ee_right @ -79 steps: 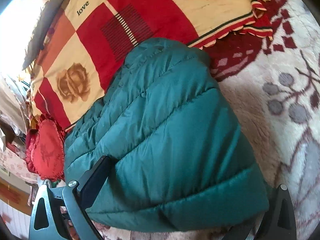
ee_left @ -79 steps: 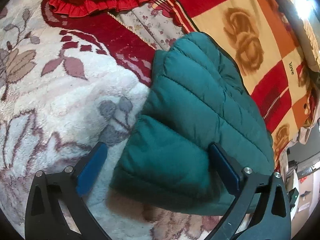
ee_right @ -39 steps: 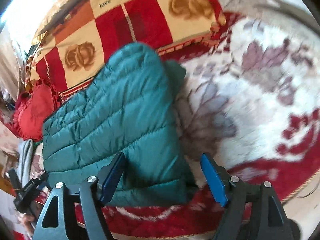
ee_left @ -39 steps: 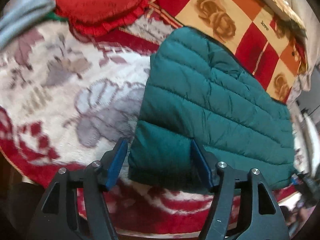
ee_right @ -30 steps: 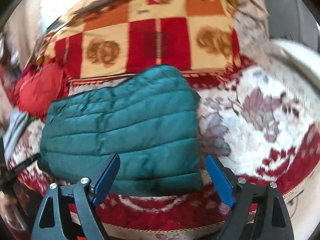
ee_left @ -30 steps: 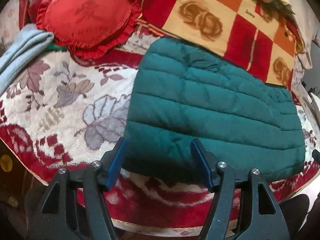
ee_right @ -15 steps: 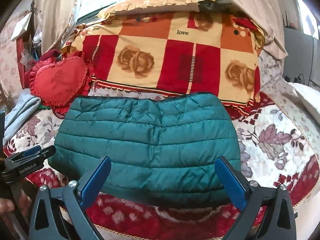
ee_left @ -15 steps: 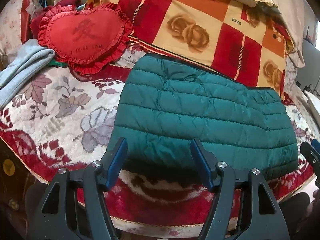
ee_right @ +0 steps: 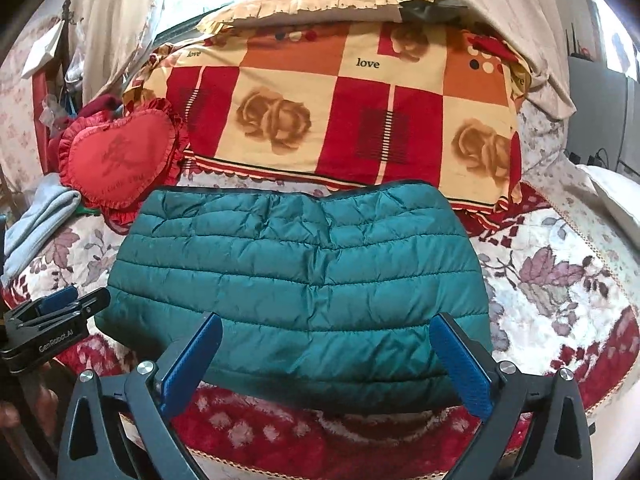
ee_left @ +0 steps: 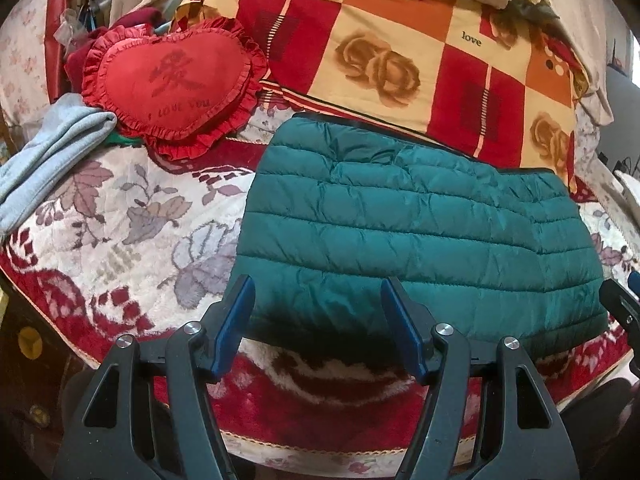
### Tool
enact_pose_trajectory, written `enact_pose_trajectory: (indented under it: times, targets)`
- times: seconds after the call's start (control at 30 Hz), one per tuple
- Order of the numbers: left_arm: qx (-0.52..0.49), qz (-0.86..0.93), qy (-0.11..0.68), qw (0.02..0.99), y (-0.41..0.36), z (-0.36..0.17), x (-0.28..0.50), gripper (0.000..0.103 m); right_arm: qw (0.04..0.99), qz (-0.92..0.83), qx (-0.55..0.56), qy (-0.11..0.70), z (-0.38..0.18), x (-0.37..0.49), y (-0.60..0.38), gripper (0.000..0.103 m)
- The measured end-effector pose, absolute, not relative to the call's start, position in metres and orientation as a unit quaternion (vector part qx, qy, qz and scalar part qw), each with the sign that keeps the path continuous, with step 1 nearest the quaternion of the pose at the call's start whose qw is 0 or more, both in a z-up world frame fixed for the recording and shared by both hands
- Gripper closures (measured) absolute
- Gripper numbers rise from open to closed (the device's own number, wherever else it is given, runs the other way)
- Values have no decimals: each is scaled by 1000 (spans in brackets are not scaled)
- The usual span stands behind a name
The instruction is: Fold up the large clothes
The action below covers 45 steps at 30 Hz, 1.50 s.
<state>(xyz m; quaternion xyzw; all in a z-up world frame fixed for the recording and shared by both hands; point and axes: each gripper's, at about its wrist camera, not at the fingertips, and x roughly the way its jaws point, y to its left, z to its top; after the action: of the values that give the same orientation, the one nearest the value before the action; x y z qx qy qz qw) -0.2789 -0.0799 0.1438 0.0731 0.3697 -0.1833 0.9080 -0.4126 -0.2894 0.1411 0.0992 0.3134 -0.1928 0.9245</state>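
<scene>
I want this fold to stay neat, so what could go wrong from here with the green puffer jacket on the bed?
1. The green puffer jacket looks puffy and slick; with both hand-held grippers open and off it, the fold may spring open.
2. Its near edge lies close to the edge of the floral blanket, so a nudge could slide it off.

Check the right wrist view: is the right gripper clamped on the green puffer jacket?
No, the right gripper hangs wide open above the folded green puffer jacket, blue pads clear of it.
</scene>
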Motion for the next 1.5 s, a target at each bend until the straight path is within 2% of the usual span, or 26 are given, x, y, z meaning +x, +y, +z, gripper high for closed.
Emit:
enact_pose_trajectory:
  times: [0.27, 1.5]
  targets:
    - [111, -172, 353, 913, -89, 146, -286, 37, 922, -189, 113, 317, 137, -414, -291, 0]
    - [94, -189, 344, 915, -91, 154, -288, 37, 924, -180, 125, 312, 135, -413, -286, 0]
